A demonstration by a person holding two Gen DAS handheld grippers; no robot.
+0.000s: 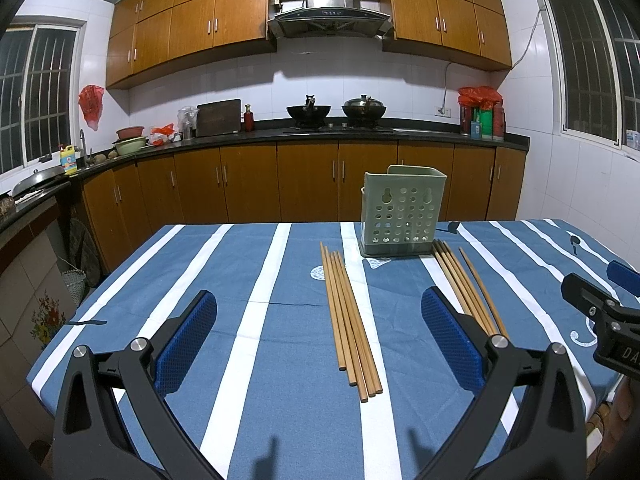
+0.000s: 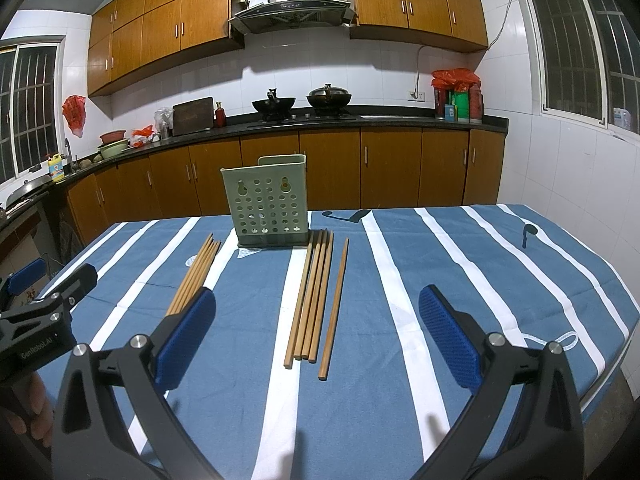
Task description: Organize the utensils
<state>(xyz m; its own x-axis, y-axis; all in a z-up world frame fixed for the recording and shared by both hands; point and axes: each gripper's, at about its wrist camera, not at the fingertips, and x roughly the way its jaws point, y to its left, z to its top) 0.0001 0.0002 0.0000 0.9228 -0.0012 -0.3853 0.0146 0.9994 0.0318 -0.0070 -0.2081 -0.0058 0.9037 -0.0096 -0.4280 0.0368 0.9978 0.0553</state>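
Observation:
A pale green perforated utensil holder [image 1: 403,212] [image 2: 267,202] stands upright near the table's far edge. Two bundles of wooden chopsticks lie flat in front of it. One bundle [image 1: 349,320] [image 2: 196,272] lies left of the holder, between my left gripper's fingers in the left wrist view. The other bundle [image 1: 466,286] [image 2: 314,296] lies right of it, with one chopstick a little apart. My left gripper [image 1: 320,336] is open and empty above the table. My right gripper [image 2: 318,336] is open and empty, with the right bundle ahead between its fingers.
The table wears a blue cloth with white stripes [image 1: 256,320] [image 2: 460,280]. The right gripper's body [image 1: 600,312] shows at the right edge of the left wrist view; the left gripper's body [image 2: 40,320] shows at the left edge of the right wrist view. Kitchen cabinets [image 1: 308,180] stand behind the table.

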